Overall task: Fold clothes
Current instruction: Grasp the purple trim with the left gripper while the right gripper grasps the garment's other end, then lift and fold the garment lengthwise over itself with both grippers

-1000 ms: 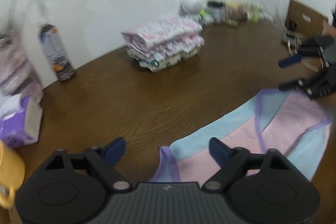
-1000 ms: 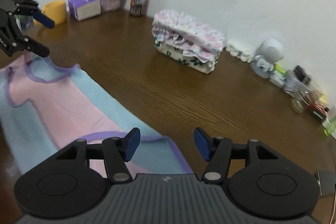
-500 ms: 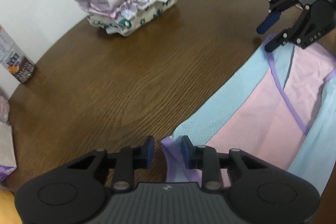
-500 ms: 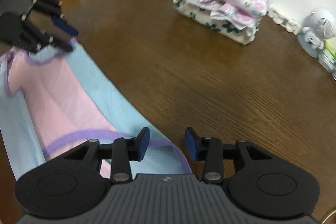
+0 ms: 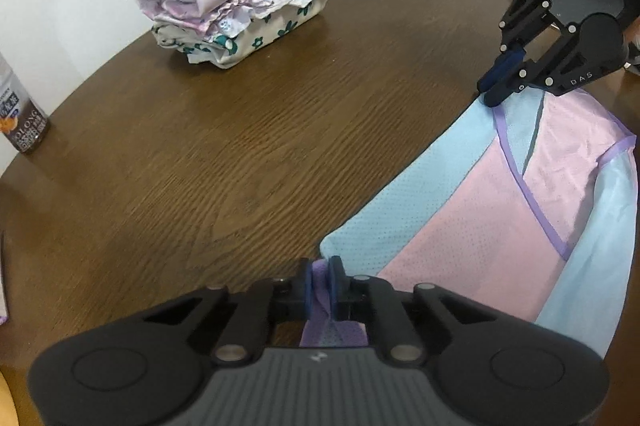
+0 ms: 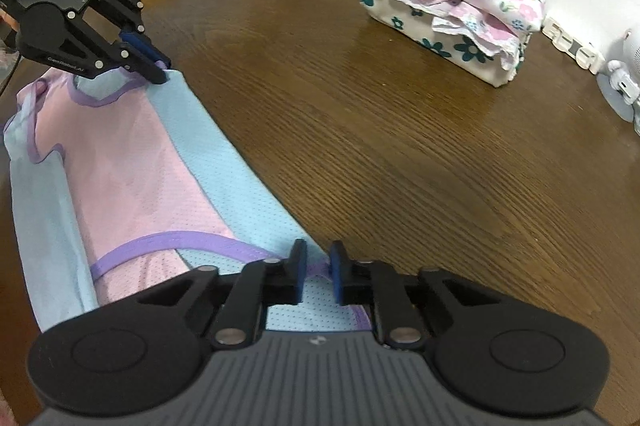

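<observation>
A pink-and-pale-blue mesh garment with purple binding lies spread flat along the near edge of the dark wood-grain worktop, one long blue edge facing the middle of the worktop, as I hold it at two corners. My left gripper is clenched on a purple-trimmed corner, the fabric bunched between its blue pads; in the right wrist view that same gripper shows at the garment's far end, its tips down on the cloth by a curved purple-bound opening. My right gripper sits over the opposite corner, its pads drawn close around the purple edge with a narrow gap showing between them, so I cannot tell whether the cloth is truly pinched there. Holding both ends of one long edge keeps the fabric taut and square, which I judge suits lifting that edge over the rest in a lengthwise fold. The garment runs from one gripper to the other, most of it lying beside and between them toward me. Well apart, near the wall, a folded stack of floral-print clothes in pink, white and green rests on the worktop, a likely place for finished pieces.
</observation>
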